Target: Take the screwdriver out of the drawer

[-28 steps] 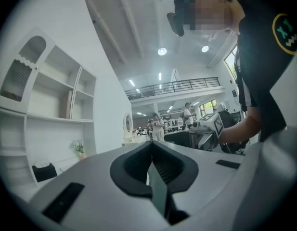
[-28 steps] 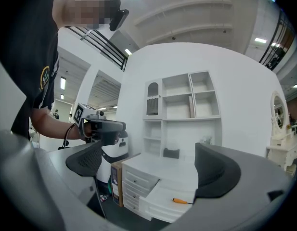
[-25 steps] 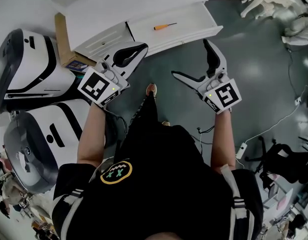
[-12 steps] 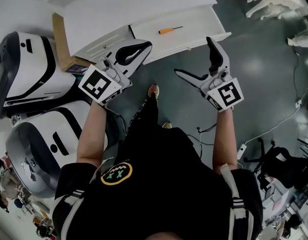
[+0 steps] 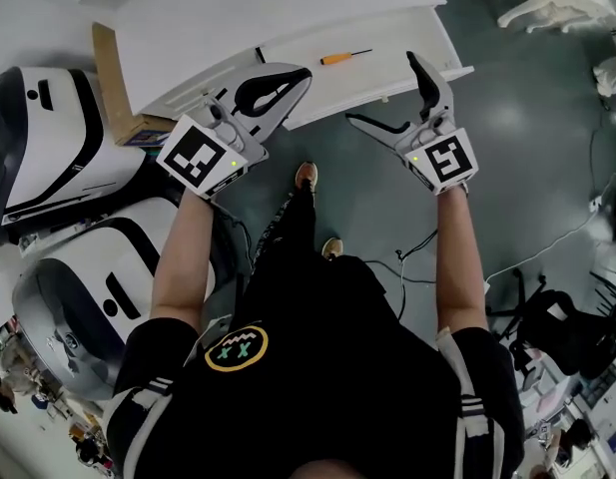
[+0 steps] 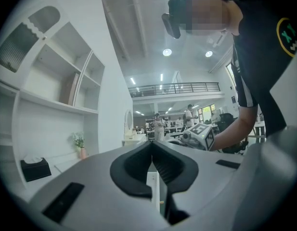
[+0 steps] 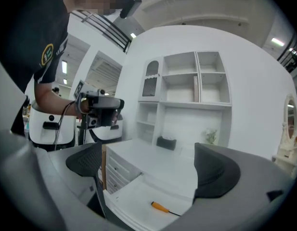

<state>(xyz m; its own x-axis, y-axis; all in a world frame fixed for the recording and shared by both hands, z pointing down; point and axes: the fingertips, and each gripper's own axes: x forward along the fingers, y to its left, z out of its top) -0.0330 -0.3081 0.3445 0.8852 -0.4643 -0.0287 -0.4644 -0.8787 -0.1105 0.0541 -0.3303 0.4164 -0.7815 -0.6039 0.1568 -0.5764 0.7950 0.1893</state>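
Observation:
An orange-handled screwdriver lies alone in the open white drawer of a white desk. My right gripper is open just in front of the drawer's front edge, with the screwdriver showing between its jaws a short way ahead and nothing held. My left gripper is shut and empty, its tips at the drawer's left front corner. The left gripper view looks out into the room and shows no screwdriver.
White and black machine housings stand at the left, with a cardboard box against the desk. Cables and a black chair lie on the floor at the right. A white shelf unit rises behind the desk.
Both grippers have moved forward to the drawer's front edge. The right gripper stays open and the left stays shut.

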